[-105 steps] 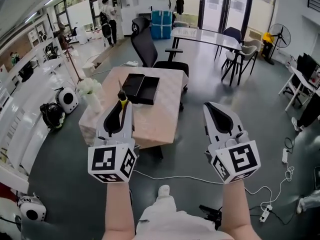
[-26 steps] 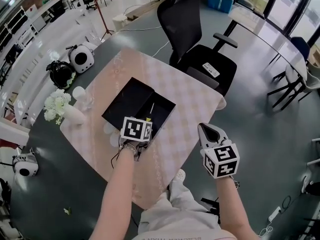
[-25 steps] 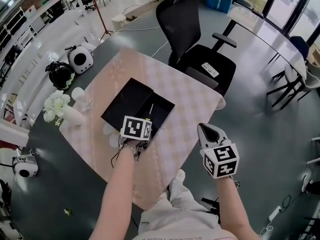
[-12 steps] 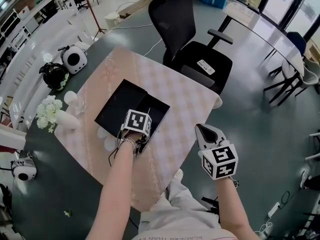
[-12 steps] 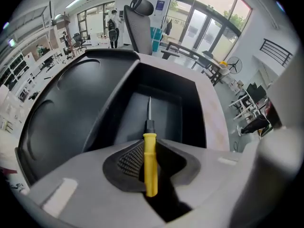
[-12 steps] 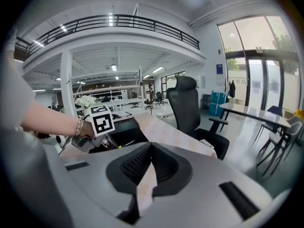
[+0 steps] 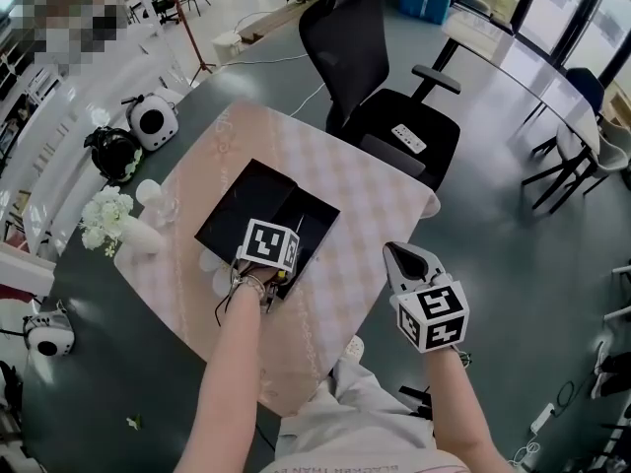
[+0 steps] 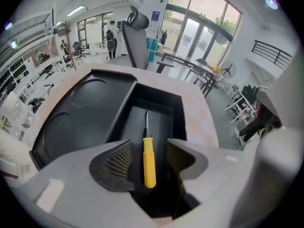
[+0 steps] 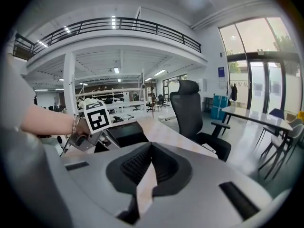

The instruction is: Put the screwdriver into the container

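Left gripper view: the left gripper point(image 8: 149, 152) hangs over the black container point(image 8: 159, 93), its jaws opening; the yellow-handled screwdriver point(image 8: 149, 167) lies between the pads, which stand clear of it, so the tool is released. The screwdriver rests on the floor of the container's deeper compartment, at the 3 o'clock side, handle toward 6 o'clock and blade toward 12 o'clock. Head view: the container sits on the checked table point(image 7: 375, 215); the right gripper point(image 7: 406, 261) hovers at 3 o'clock of the left one, jaws together and empty. An office chair point(image 7: 365, 57) stands at the table's 12 o'clock.
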